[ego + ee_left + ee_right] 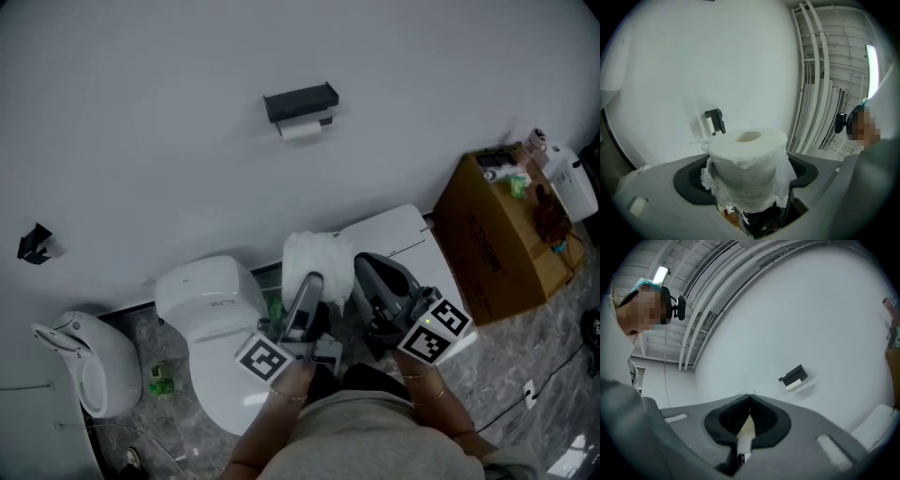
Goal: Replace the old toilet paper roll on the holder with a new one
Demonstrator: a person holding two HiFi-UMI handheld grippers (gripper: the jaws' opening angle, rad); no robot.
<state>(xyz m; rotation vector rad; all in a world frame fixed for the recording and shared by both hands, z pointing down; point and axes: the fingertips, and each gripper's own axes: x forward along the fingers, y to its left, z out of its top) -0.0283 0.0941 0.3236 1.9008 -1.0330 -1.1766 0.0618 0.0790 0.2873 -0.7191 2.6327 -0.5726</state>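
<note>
A black holder (300, 101) is fixed high on the white wall, with the small old roll (302, 131) hanging under it. My left gripper (314, 281) is shut on a full white toilet paper roll (319, 255), which stands upright between its jaws with loose torn wrapping round it. In the left gripper view the roll (747, 161) fills the jaws of the left gripper (747, 176), and the holder (715, 121) is far off behind it. My right gripper (373, 272) sits beside it, shut and empty. In the right gripper view the right gripper (749, 398) has its tips together, with the holder (793, 375) up right.
A white toilet (211, 314) stands below left of the grippers, and a white cabinet top (398, 234) lies behind them. A cardboard box (497, 239) with bottles on it is at the right. A white bin (84, 361) sits at far left, a black hook (36, 244) on the wall.
</note>
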